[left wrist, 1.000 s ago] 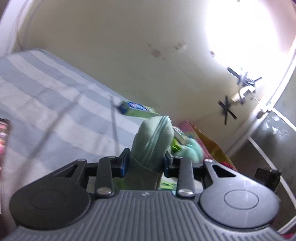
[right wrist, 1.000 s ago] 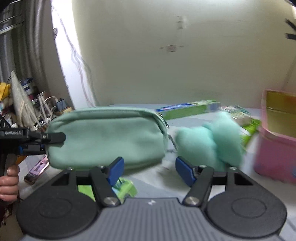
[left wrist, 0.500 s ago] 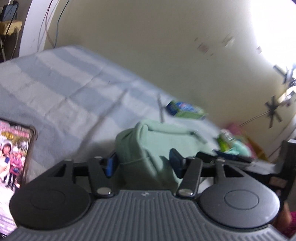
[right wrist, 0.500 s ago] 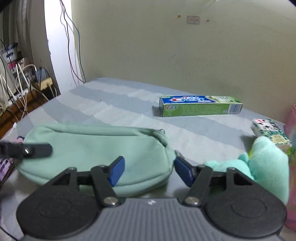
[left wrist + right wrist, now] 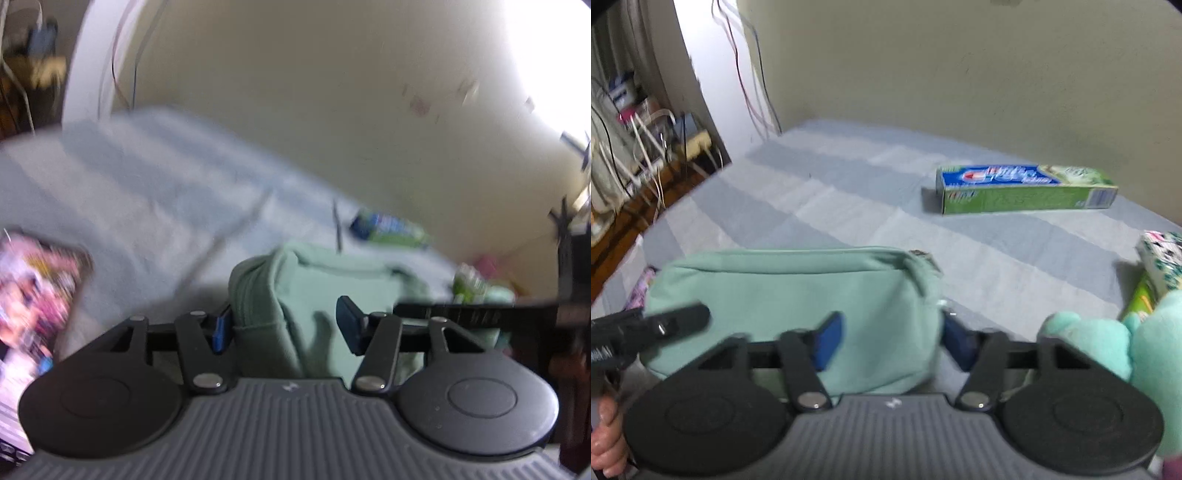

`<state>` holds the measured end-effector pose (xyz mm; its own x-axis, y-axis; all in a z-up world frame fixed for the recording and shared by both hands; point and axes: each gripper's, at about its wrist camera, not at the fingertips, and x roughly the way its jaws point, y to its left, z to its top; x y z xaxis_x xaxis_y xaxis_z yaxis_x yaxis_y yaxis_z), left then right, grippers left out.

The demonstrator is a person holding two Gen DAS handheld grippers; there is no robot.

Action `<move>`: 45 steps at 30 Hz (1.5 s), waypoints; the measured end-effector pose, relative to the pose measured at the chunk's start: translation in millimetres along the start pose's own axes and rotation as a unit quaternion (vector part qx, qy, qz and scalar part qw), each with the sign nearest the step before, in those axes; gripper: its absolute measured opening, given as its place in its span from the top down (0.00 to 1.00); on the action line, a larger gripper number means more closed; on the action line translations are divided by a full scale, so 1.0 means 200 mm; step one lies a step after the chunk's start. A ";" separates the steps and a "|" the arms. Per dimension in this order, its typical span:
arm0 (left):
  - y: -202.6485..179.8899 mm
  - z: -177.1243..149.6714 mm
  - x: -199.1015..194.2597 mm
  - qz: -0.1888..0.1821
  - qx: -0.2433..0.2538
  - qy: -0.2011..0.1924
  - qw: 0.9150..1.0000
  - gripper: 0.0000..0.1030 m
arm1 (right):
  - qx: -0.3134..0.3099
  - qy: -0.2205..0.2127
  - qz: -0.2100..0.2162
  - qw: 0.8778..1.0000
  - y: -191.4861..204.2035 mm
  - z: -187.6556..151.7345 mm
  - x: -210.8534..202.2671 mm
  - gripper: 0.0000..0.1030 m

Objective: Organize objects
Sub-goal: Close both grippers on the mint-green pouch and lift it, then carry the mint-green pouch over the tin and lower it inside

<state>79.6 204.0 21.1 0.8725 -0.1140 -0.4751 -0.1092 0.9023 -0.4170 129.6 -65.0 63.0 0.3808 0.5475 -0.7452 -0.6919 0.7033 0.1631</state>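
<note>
On the striped bed (image 5: pixel 849 192), reading left to right in the right wrist view, lie a picture-covered item (image 5: pixel 33 295) at the far left edge, the green zip pouch (image 5: pixel 798 295) at centre, a toothpaste box (image 5: pixel 1023 188) further back, and a patterned small box (image 5: pixel 1163 258) with a teal plush toy (image 5: pixel 1108 347) at the right. Judged from this layout, organizing is at an early stage: every visible item lies loose on the bed, and whether anything is inside the pouch cannot be told. The left hand-held gripper (image 5: pixel 286 325) straddles the left end of the pouch; its jaws are closing, the left pad is against the fabric and the right pad stands slightly clear. The right hand-held gripper (image 5: pixel 890 339) is clamped across the right end of the pouch, near the zip pull, both pads pressing the fabric. Both views are blurred, so the zip state cannot be confirmed.
</note>
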 end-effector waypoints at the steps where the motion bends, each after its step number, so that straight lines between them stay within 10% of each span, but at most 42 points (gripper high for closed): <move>1: -0.02 0.04 -0.05 -0.012 0.004 -0.020 1.000 0.44 | 0.004 -0.017 0.004 1.000 0.00 0.00 -0.05 0.56; 9: -0.38 0.15 -0.23 -0.100 0.068 -0.092 0.988 0.44 | 0.005 -0.231 -0.077 0.970 -0.03 -0.12 -0.60 0.56; 28: -1.64 -0.18 0.49 -0.202 0.198 0.051 0.958 0.44 | 0.180 -0.229 -0.241 0.926 -1.24 -0.51 -1.04 0.56; 45: -1.73 -0.20 0.44 -0.170 0.216 0.051 0.960 0.43 | 0.175 -0.257 -0.259 0.914 -1.09 -0.56 -1.09 0.56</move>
<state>175.8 -134.9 92.0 0.7695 -0.4527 -0.4504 0.4011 0.8915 -0.2107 129.5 -388.2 117.9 0.9025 0.1771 -0.3926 -0.1328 0.9816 0.1376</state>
